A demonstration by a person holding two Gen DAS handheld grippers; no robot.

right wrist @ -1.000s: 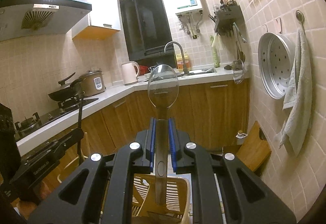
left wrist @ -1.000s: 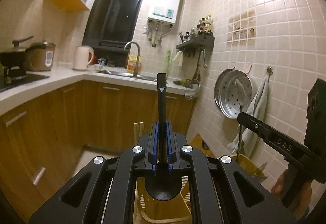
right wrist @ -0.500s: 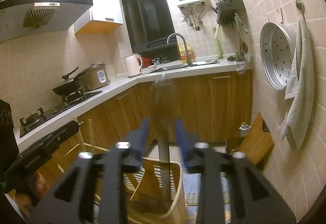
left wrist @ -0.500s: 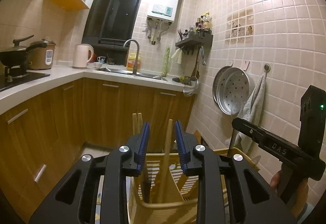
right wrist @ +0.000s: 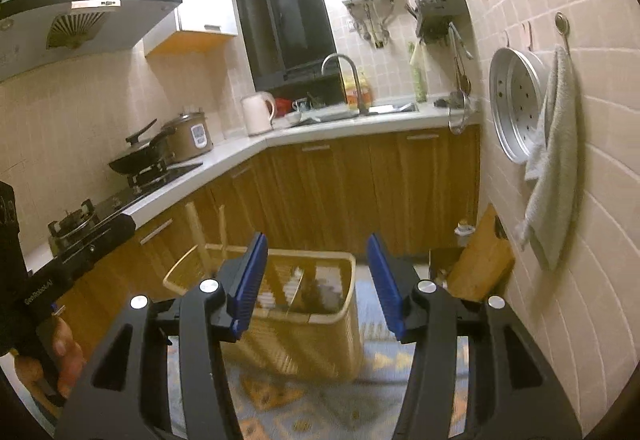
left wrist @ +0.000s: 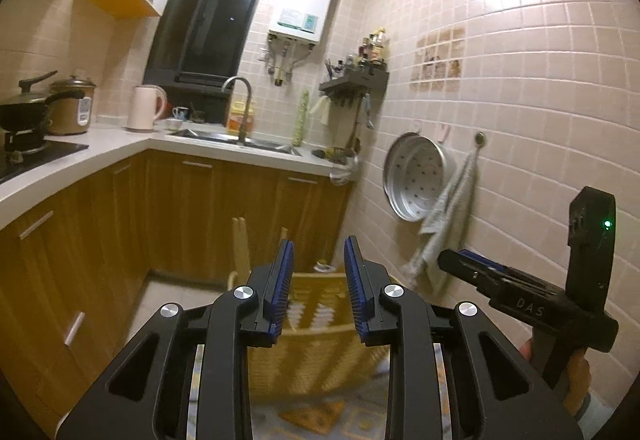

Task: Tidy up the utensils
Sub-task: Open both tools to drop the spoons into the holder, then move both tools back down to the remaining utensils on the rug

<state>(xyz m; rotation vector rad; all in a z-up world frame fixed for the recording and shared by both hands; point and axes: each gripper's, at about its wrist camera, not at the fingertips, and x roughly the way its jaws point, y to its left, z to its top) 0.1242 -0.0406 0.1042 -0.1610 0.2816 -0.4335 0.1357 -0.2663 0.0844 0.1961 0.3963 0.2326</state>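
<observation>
A woven bamboo utensil basket (right wrist: 308, 344) stands on a patterned mat just below and ahead of both grippers. My right gripper (right wrist: 317, 240) hangs over it, its jaws opening and nothing between them. My left gripper (left wrist: 319, 244) is open and bare above the same basket (left wrist: 316, 360). Inside the basket a dark utensil shape (right wrist: 320, 294) shows, blurred. Wooden chopsticks (right wrist: 196, 236) stick up at the basket's left side. Each gripper also appears at the edge of the other's view: the right gripper (left wrist: 460, 259) and the left gripper (right wrist: 120, 230), each held by a hand.
An L-shaped white counter (right wrist: 280, 136) carries a pan (right wrist: 140, 156), rice cooker (right wrist: 190, 136), kettle (right wrist: 258, 112) and sink tap (right wrist: 348, 80). On the tiled right wall hang a steamer tray (right wrist: 516, 100) and a towel (right wrist: 552, 168). A cutting board (right wrist: 480, 260) leans below.
Both grippers opened and let go: the black spoon left the left jaws and the clear spoon left the right jaws, dropping towards the basket. Both hands then drew back and rose a little.
</observation>
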